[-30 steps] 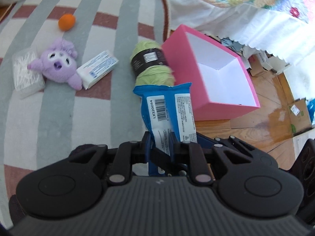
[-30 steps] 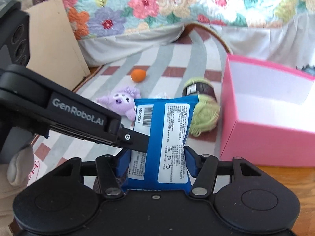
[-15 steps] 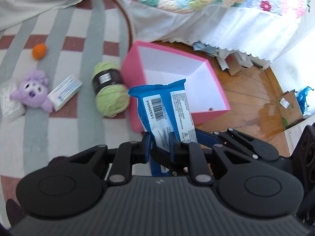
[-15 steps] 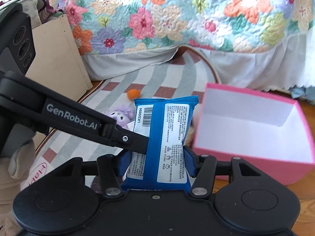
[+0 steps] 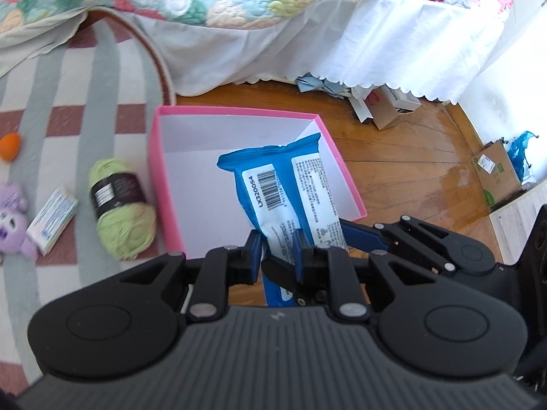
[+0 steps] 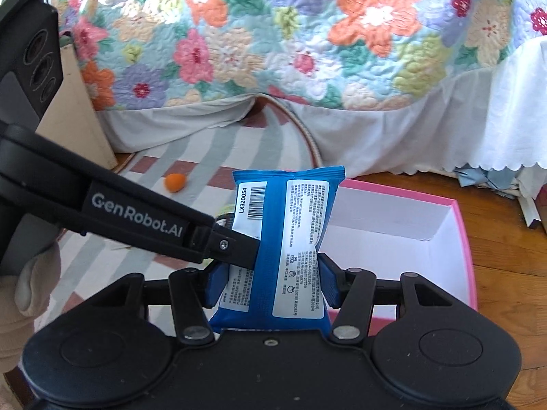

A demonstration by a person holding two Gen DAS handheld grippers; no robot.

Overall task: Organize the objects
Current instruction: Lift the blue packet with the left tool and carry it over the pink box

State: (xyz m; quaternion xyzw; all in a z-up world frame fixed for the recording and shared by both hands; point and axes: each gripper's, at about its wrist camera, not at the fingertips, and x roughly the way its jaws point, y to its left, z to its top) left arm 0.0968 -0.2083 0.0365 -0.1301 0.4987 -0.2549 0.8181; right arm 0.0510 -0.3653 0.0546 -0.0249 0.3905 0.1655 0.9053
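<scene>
Both tools are clamped on one blue snack packet: the left tool pinches a thin fold at the packet's lower edge with its jaws fully together, and the right tool grips the packet across its width, blue pads pressing on both sides. In the left wrist view the packet hangs over the interior of the pink box, which stands on the wooden floor at the rug's edge; whether the packet touches the box floor cannot be told. The box shows nothing else inside, so the packet would be the first item stored. Status: transfer of this item is nearly complete; lowering and release are judged to be the remaining steps. Items still outside the box, all on the striped rug at 9 to 10 o'clock from the box: a green yarn skein just beside the box wall, a small white carton, a purple plush toy and an orange ball. In the right wrist view the box lies at 3 o'clock of the packet, in front of the floral bedspread. Most of the sorting is judged outstanding.
</scene>
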